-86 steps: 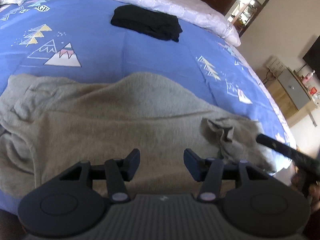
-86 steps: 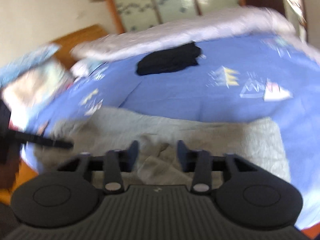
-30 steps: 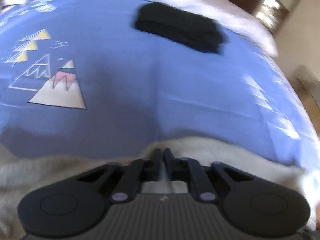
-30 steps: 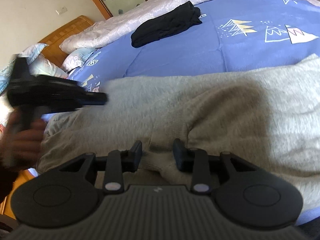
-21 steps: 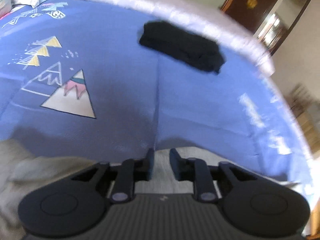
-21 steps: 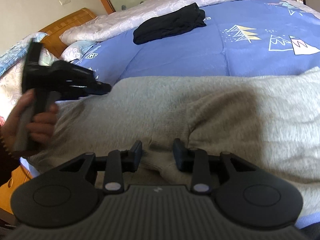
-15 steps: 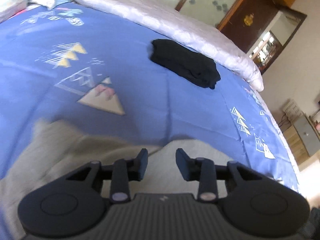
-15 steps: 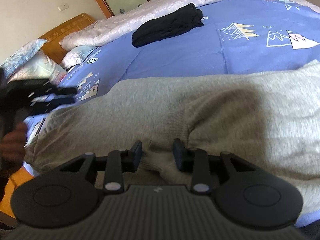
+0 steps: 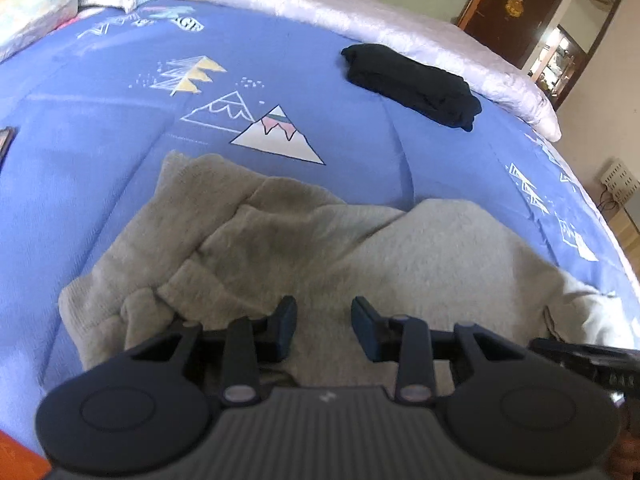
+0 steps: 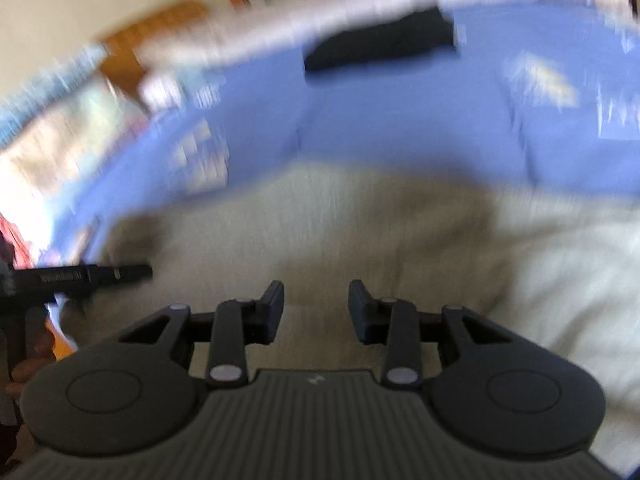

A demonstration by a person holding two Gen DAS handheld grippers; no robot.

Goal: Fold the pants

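Note:
Grey fleece pants [image 9: 320, 240] lie bunched and folded over on the blue bedspread [image 9: 100, 120], one layer lapped over another at the left. My left gripper [image 9: 323, 316] hovers over their near part, open, with nothing pinched between its pads. The right wrist view is motion-blurred: my right gripper [image 10: 316, 306] is open above the pants [image 10: 380, 220], and the cloth under it is not gripped. Each gripper shows in the other's view: the right gripper's tip [image 9: 580, 354] at the right edge, the left gripper [image 10: 84, 276] held by a hand at the left.
A folded black garment [image 9: 412, 80] lies further back on the bedspread, near a pale quilt [image 9: 360, 12]. Pillows [image 9: 36, 0] sit at the far left. A dark wooden cabinet [image 9: 516, 12] and a small side cabinet [image 9: 618, 180] stand beyond the bed's right edge.
My left gripper opened, let go of the pants edge and drew back, so the folded pants now fill its view. The right view has swung sideways and blurred.

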